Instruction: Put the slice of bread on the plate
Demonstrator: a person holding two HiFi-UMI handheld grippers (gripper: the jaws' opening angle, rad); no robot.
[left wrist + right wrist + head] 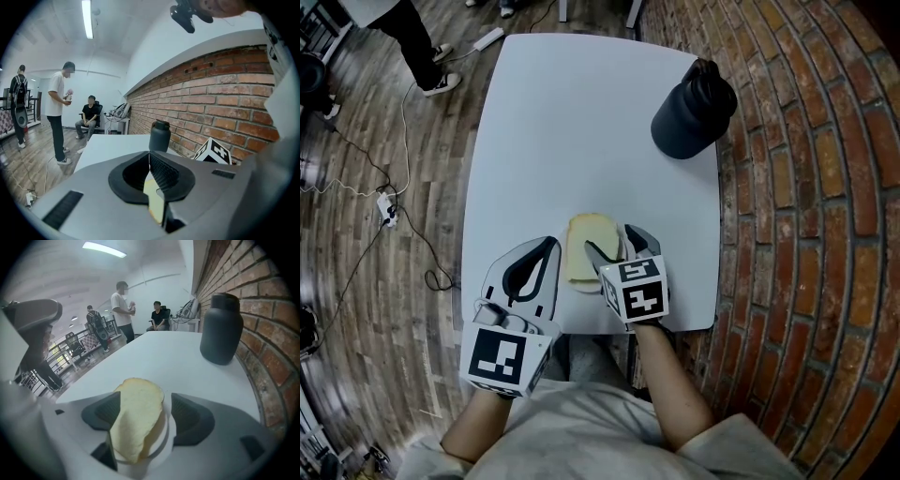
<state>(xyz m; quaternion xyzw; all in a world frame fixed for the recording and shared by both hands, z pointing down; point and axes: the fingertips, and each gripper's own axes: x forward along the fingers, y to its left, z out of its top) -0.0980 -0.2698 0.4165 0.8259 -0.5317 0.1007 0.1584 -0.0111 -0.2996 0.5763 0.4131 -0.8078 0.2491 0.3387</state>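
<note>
The slice of bread (pixel 586 246) lies on a small white plate (pixel 580 287) near the front edge of the white table (pixel 581 131). My right gripper (pixel 609 237) is open, its jaws standing on either side of the slice. In the right gripper view the bread (pixel 138 420) rests tilted over the plate (pixel 165 442), with its left edge up against the left jaw and a gap to the right jaw. My left gripper (pixel 551 244) stands shut and empty just left of the plate. Its view shows the bread (pixel 154 202) through the gap below the closed jaws.
A dark bottle (pixel 694 111) stands at the table's far right corner, also seen as the bottle (pixel 220 329). A brick wall (pixel 806 187) runs along the right. A person's legs (pixel 417 42) and cables (pixel 394 206) are on the wood floor at the left. People (pixel 58 117) stand beyond the table.
</note>
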